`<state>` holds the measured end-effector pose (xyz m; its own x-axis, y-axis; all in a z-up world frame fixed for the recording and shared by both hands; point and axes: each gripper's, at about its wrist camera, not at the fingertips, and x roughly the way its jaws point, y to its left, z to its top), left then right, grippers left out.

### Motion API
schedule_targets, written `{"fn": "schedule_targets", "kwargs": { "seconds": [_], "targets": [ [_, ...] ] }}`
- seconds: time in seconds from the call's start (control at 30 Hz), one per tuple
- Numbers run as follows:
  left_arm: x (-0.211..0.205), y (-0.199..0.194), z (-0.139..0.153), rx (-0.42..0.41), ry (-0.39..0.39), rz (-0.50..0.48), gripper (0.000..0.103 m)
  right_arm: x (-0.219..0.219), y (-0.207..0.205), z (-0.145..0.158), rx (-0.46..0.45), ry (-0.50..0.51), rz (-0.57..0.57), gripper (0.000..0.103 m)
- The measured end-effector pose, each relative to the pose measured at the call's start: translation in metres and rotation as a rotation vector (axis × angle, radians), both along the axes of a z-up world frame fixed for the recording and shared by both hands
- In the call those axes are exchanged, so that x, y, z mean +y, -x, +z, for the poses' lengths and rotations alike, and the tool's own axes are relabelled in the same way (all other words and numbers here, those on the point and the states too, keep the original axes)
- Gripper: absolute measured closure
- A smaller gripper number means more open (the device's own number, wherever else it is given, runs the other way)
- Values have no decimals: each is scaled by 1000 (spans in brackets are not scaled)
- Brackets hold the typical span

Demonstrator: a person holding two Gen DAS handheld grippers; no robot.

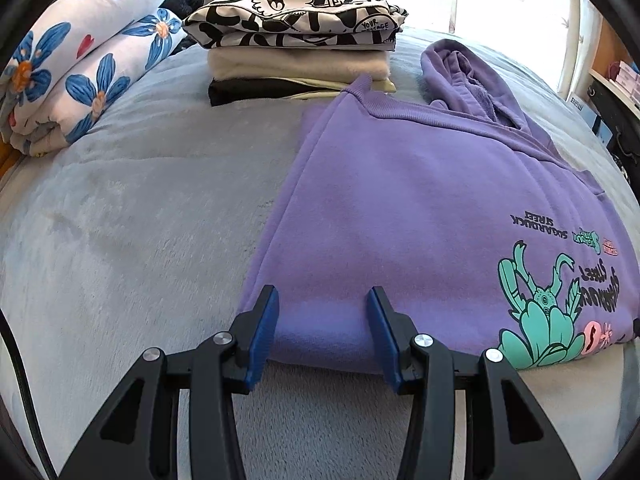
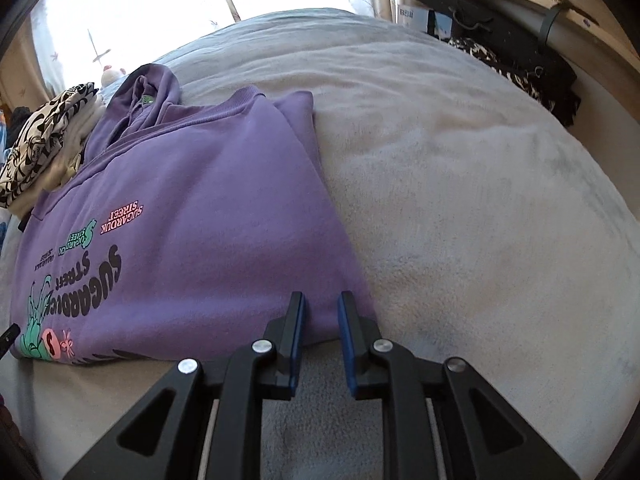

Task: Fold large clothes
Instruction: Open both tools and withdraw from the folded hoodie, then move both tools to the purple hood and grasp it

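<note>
Purple hoodie (image 1: 420, 208) folded, flat on grey bed cover (image 1: 120, 220), right of centre in left view. Left gripper (image 1: 323, 294) fingers spread wide at near fold edge; right gripper (image 2: 321, 298) fingers narrowly apart at near right corner. Bare cover fills right of right view. Folded stack (image 1: 296, 40) touches hoodie's far edge. Print cut off at frame edge.

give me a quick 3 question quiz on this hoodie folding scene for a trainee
1. True or false: the left gripper is shut on the purple hoodie.
2. Multiple choice: what tops the stack of folded clothes beyond the hoodie? A) a black and white printed garment B) a red towel C) a striped sock
3. Fill in: the right gripper is at the hoodie's near ____ corner.

Key
1. False; its jaws are open over the near edge.
2. A
3. right
</note>
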<state>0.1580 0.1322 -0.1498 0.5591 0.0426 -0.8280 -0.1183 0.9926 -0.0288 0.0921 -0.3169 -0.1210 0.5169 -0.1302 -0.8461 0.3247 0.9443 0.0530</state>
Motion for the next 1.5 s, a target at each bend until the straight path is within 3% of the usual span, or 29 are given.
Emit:
{"fn": "schedule_targets", "kwargs": {
  "seconds": [0.4,0.57,0.73,0.97,1.13,1.2,1.27,1.33,1.5],
  "targets": [
    [-1,10,16,32,38,-19,57,2,-3,-1,59,-19,-7,85],
    [-4,11,40,3,39,-56,57,7,-14,7,136,5,-2,85],
    [-14,-6,75,-21,22,-142,56,15,-26,29,152,-45,49,85],
    [-37,-50,136,-60,-27,-265,35,33,-63,97,73,-24,163,85],
    [-56,-94,177,-69,-7,-332,35,43,-102,150,-1,12,236,85],
    [-66,-114,188,-72,-5,-356,30,44,-122,171,-33,-4,253,80],
    [-76,-137,195,-76,-18,-373,27,46,-147,190,-72,-10,259,61],
    [-86,-165,199,-75,-35,-385,27,45,-169,199,-94,-10,260,52],
    [-108,-240,190,-39,-28,-375,27,47,-238,197,-93,-63,273,52]
  ]
}}
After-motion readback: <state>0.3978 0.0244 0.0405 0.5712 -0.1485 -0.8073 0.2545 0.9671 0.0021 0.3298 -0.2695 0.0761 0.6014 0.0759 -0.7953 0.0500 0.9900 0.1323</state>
